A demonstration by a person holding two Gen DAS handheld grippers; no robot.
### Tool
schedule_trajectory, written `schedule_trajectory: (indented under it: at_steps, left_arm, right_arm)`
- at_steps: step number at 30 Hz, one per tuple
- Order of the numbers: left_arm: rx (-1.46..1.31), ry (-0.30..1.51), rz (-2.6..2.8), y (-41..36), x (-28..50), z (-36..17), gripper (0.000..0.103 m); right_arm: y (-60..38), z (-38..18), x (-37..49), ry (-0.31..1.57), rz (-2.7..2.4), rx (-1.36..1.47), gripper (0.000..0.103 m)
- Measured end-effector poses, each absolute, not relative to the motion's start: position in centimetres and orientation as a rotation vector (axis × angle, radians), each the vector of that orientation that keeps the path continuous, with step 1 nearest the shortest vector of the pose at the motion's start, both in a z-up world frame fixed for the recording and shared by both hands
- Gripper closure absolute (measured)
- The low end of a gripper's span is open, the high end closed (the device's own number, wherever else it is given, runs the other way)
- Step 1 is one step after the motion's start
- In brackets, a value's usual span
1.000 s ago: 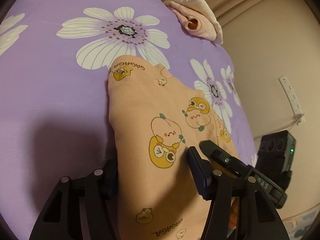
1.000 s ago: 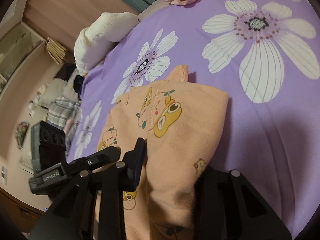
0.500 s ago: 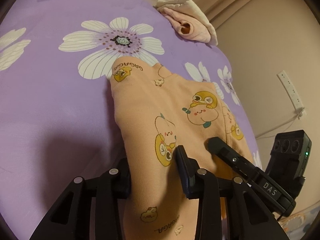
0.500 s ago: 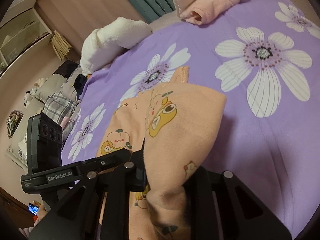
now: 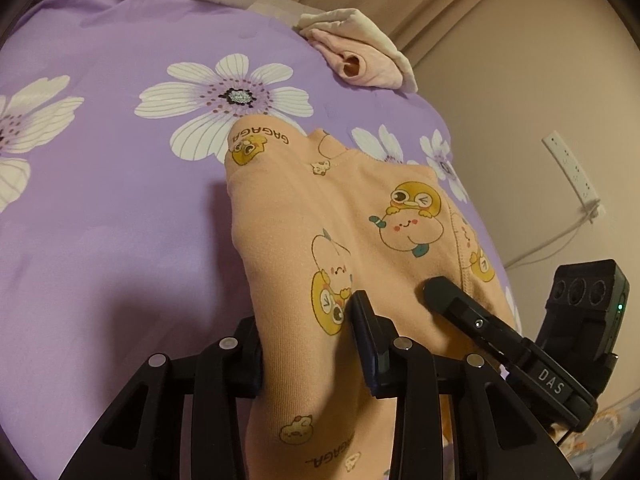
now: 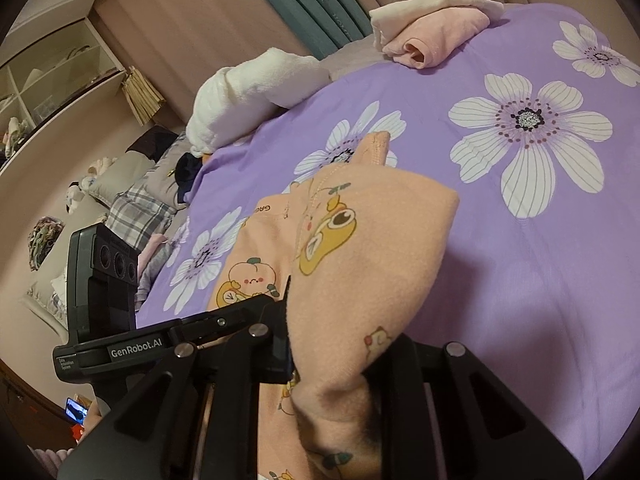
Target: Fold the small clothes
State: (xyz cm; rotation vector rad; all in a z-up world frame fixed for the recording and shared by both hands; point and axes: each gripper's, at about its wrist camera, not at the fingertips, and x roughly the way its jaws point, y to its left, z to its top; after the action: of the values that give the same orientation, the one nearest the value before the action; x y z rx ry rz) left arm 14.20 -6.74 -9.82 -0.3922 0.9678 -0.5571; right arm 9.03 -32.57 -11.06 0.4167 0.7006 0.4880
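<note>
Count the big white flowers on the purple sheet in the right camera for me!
5 show: one large flower right of the peach garment, one far right, three left. More may be hidden underneath.

The peach shirt (image 5: 304,216) between the fingers is soft, fuzzy cloth. The purple sheet (image 5: 100,220) beyond the fingers is smooth cloth. The fingers (image 5: 370,344) are dull black plastic.

Right gripper (image 6: 334,344) clamps peach garment (image 6: 372,248) above bedspread (image 6: 520,272).
</note>
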Motion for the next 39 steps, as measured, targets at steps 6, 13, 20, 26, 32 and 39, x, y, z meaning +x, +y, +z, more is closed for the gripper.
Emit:
schedule_trajectory:
  at_steps: [6, 13, 20, 26, 32, 39]
  left_arm:
    - [-0.391, 0.962, -0.551, -6.1, 12.4, -9.1, 0.068]
    - [-0.384, 0.945, -0.541, -5.4, 10.1, -8.1, 0.068]
    - [-0.39, 0.935, -0.526, -4.3, 7.6, -7.8, 0.068]
    - [-0.405, 0.931, -0.498, -3.1, 5.4, -7.5, 0.068]
    - [-0.414, 0.914, -0.47, -2.0, 3.4, -7.2, 0.068]
    - [-0.44, 0.9, -0.446, -0.6, 1.9, -6.8, 0.068]
  right_arm:
    - [-32.1, -10.6, 7.0, 0.688, 0.502, 0.42, 0.085]
    - [-31.4, -9.7, 4.8, 0.673, 0.523, 0.411, 0.085]
    - [-30.5, -9.1, 2.6, 0.67, 0.551, 0.389, 0.085]
    - [-29.4, -8.8, 0.9, 0.673, 0.595, 0.375, 0.085]
    - [-28.6, -8.5, -0.2, 0.675, 0.634, 0.355, 0.085]
    - [-27.6, -8.3, -1.2, 0.679, 0.673, 0.341, 0.085]
